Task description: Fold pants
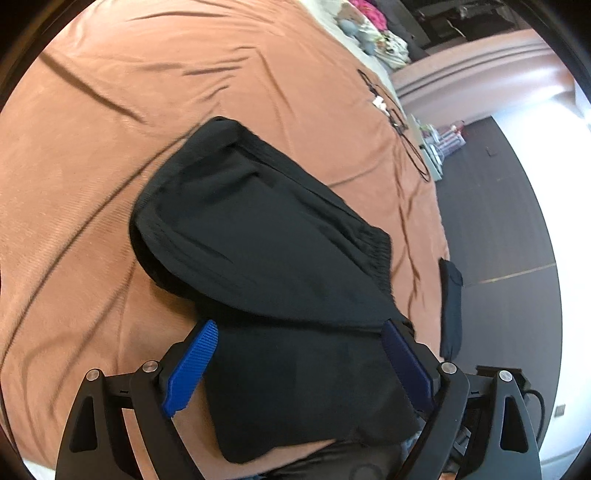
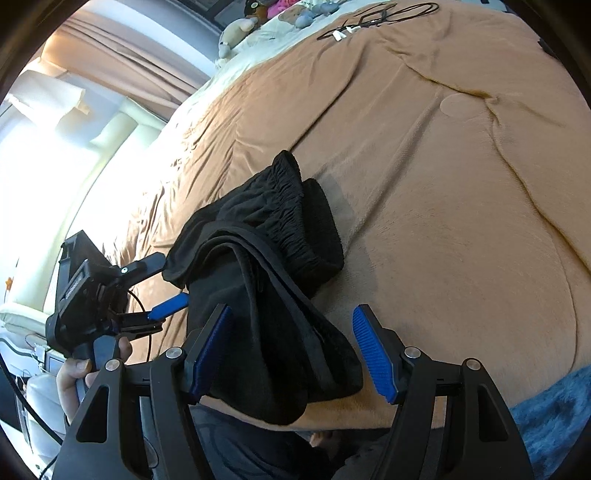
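Blue ribbed pads of the left hand-held gripper stand wide apart, straddling the near end of the black pants without pressing on the cloth. Those pants lie folded into a thick bundle on the bed, near its front edge, on a brownish-orange blanket creased with long wrinkles. Several layers are stacked; the gathered elastic waistband lies on the upper fold, at the bundle's end away from the bed's front edge, and a raised seam runs along the upper layer. The fabric looks soft and matte, without any pattern.

From the other side, the right hand-held gripper also stands open, its pads on either side of the bundle's near end and not clamping it. A hand grips the left hand-held gripper's handle off the bed's front edge. Cables lie on the bed well beyond the pants.
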Tool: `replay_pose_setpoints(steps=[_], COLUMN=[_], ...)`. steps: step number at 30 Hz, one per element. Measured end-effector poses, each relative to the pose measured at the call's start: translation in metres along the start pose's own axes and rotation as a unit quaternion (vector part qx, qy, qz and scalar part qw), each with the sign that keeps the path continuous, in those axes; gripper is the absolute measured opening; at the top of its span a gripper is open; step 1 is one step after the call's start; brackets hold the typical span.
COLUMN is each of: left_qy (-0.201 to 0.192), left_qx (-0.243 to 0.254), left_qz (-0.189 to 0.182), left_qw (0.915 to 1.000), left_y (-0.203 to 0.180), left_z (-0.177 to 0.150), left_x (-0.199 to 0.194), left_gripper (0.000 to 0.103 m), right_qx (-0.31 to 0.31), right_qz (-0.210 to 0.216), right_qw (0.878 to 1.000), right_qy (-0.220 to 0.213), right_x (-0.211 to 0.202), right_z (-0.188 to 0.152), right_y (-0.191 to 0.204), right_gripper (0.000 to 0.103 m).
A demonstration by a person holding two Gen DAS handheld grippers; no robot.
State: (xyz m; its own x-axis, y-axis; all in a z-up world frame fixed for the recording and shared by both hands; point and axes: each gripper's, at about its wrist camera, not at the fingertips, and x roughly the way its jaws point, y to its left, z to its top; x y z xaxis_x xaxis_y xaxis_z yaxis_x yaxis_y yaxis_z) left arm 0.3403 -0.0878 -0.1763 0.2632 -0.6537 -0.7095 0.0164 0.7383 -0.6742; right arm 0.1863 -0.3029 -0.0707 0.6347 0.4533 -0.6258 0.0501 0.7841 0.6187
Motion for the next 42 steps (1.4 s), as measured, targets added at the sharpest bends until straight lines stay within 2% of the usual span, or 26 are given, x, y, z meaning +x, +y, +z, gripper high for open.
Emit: replay_pose_setpoints(steps=[4, 9, 12, 14, 16, 18, 20, 23, 26, 29, 37, 42], left_qy=[-0.004, -0.028, -0.054, -0.071, -0.087, -0.092, -0.085, -0.084, -0.084, -0.085, -0.078, -0.059], left_qx=[-0.023, -0.039, -0.048, -0.049, -0.041, -0.027, -0.018, -0.008, 0.003, 0.015, 0.032, 0.041], left_qz=[0.002, 0.006, 0.012, 0.013, 0.015, 0.021, 0.024, 0.027, 0.026, 0.026, 0.029, 0.031], left_qw=[0.9997, 0.9988, 0.9973, 0.9962, 0.9952, 0.9952, 0.9959, 0.996, 0.9961, 0.9959, 0.9961, 0.9969], left_y=[0.012, 0.023, 0.028, 0.026, 0.022, 0.014, 0.009, 0.0, -0.012, -0.023, -0.043, -0.057], left_z=[0.004, 0.016, 0.025, 0.029, 0.033, 0.04, 0.049, 0.059, 0.066, 0.071, 0.091, 0.101], left_x=[0.008, 0.018, 0.012, 0.001, -0.01, -0.016, -0.017, -0.017, -0.014, -0.014, -0.008, 0.013], left_gripper=[0.091, 0.091, 0.084, 0.072, 0.064, 0.049, 0.027, 0.016, 0.013, 0.013, 0.011, 0.011], right_qx=[-0.008, -0.013, -0.019, -0.022, -0.023, -0.026, -0.024, -0.028, -0.038, -0.049, -0.061, -0.061], right_qz=[-0.007, -0.015, -0.023, -0.027, -0.026, -0.031, -0.03, -0.027, -0.016, -0.005, 0.037, 0.044], right_qw=[1.0, 1.0, 0.999, 0.999, 0.999, 0.999, 0.999, 0.999, 0.998, 0.998, 0.997, 0.996], right_qy=[0.002, 0.009, 0.019, 0.024, 0.026, 0.03, 0.034, 0.035, 0.037, 0.036, 0.039, 0.037], right_x=[0.004, 0.009, 0.011, 0.012, 0.01, 0.008, 0.004, 0.0, -0.004, -0.006, -0.014, -0.018], right_z=[0.004, 0.008, 0.008, 0.007, 0.007, 0.006, 0.004, 0.0, -0.004, -0.008, -0.019, -0.021], right_y=[0.003, 0.004, 0.003, 0.003, 0.003, 0.003, 0.001, 0.002, 0.004, 0.008, 0.013, 0.01], right_gripper=[0.066, 0.066, 0.066, 0.066, 0.058, 0.048, 0.039, 0.028, 0.012, 0.005, 0.003, 0.003])
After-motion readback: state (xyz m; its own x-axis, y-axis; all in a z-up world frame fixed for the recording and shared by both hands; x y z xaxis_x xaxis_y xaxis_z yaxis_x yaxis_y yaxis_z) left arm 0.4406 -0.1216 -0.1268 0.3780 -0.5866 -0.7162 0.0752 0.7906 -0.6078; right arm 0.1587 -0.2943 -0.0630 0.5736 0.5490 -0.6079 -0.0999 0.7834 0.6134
